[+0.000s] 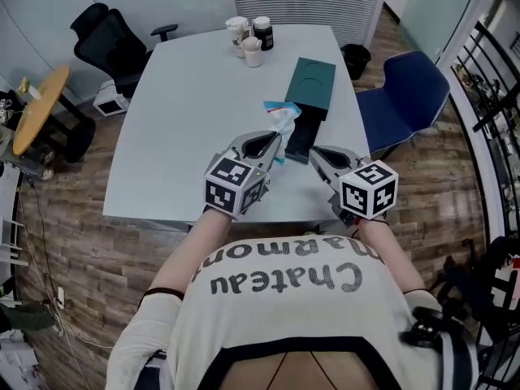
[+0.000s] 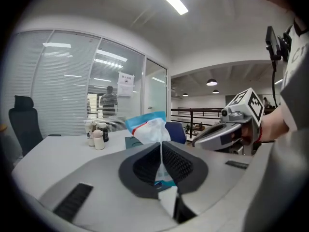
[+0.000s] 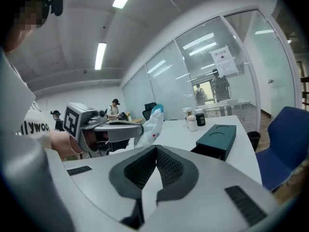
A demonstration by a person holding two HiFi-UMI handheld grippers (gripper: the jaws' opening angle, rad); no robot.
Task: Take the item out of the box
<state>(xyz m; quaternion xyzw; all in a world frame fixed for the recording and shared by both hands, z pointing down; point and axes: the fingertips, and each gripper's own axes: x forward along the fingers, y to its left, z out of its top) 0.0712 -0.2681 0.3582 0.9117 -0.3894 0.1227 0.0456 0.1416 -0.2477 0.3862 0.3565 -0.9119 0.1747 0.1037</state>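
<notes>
My left gripper (image 1: pixel 274 140) (image 2: pixel 161 145) is shut on a white plastic packet (image 1: pixel 284 121) (image 2: pixel 150 128) with a blue top edge and a red mark, and holds it up above the table. Behind it lies the dark teal box (image 1: pixel 311 84) (image 3: pixel 217 138), its black inner tray (image 1: pixel 299 139) slid out toward me. My right gripper (image 1: pixel 314 152) (image 3: pixel 156 150) hovers just right of the left one, its jaws shut with nothing between them. The right gripper view shows the left gripper (image 3: pixel 108 127) with the packet (image 3: pixel 150 123) sticking out of it.
The white table (image 1: pixel 187 120) carries a few cups and a dark jar (image 1: pixel 250 39) at its far edge. A blue chair (image 1: pixel 406 96) stands at the right, a black office chair (image 1: pixel 110 39) at the far left. A bin (image 1: pixel 355 58) sits beyond the table's far right corner.
</notes>
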